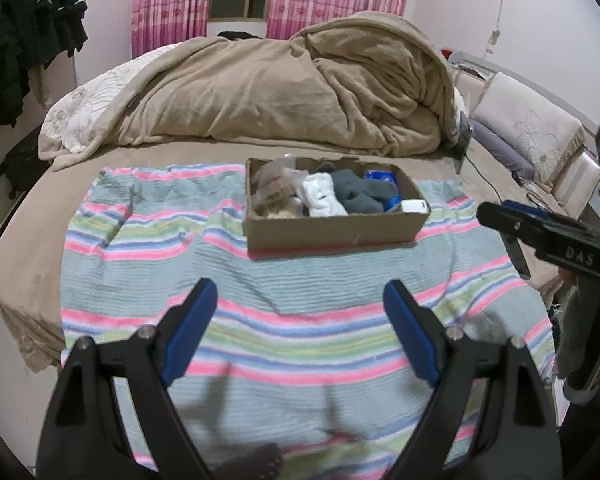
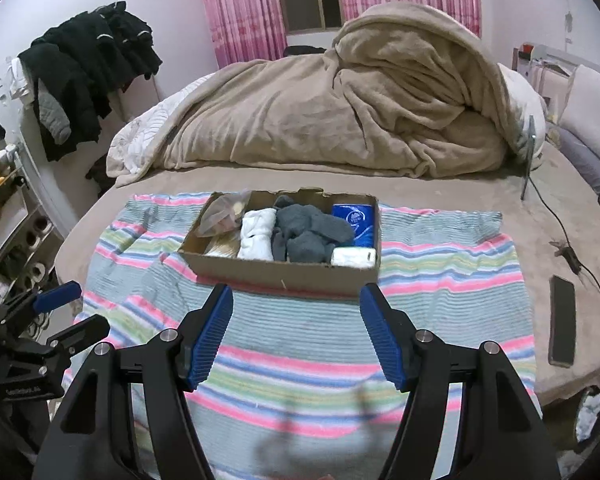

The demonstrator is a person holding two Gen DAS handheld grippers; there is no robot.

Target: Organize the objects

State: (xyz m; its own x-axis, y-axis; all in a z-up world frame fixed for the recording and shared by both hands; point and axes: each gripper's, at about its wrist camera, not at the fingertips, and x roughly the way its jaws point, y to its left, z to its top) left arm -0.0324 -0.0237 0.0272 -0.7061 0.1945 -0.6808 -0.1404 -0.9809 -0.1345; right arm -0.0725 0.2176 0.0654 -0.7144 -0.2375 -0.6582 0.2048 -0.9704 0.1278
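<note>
I had both tools w/ fingers spread wide, nothing between them. Left tool [image 1: 300,304] hovered over the striped towel [image 1: 159,264], pointed at the cardboard box [image 1: 336,232]. Right tool [image 2: 295,312] hovered closer to the box [image 2: 283,276], its blue pads [image 2: 215,332] just short of the front wall in that view.

Box position: on the striped towel [image 2: 440,264], approx. centre of the bed [image 2: 480,192], long side facing me.

Box contents, L to R:
- Clear plastic bag [image 2: 223,216] w/ pale contents, left end.
- White rolled socks [image 2: 257,236], beside the bag.
- Grey socks [image 2: 308,232], bunched, mid-box, touching the white pair.
- Blue packet [image 2: 358,220], right end, against the far corner.
- White packet [image 2: 354,258], right end, against the front wall, touching the grey socks.

Same layout confirmed from left wrist view: bag [image 1: 271,184], white socks [image 1: 322,196], grey socks [image 1: 358,194], blue packet [image 1: 384,178], white packet [image 1: 416,205].

Surroundings:
- Tan blanket [image 2: 340,120] heaped behind the box, well apart from it.
- Black phone [image 2: 562,320] on the bed, right of the towel.
- Cable [image 2: 556,224] ran across the bed near the phone.
- Dark clothes [image 2: 87,68] hung at left.
- Pink curtains [image 2: 235,12] at rear wall.

Each tool showed at the edge of the other's view: right tool [image 1: 512,232] at right, left tool [image 2: 75,312] at left.
</note>
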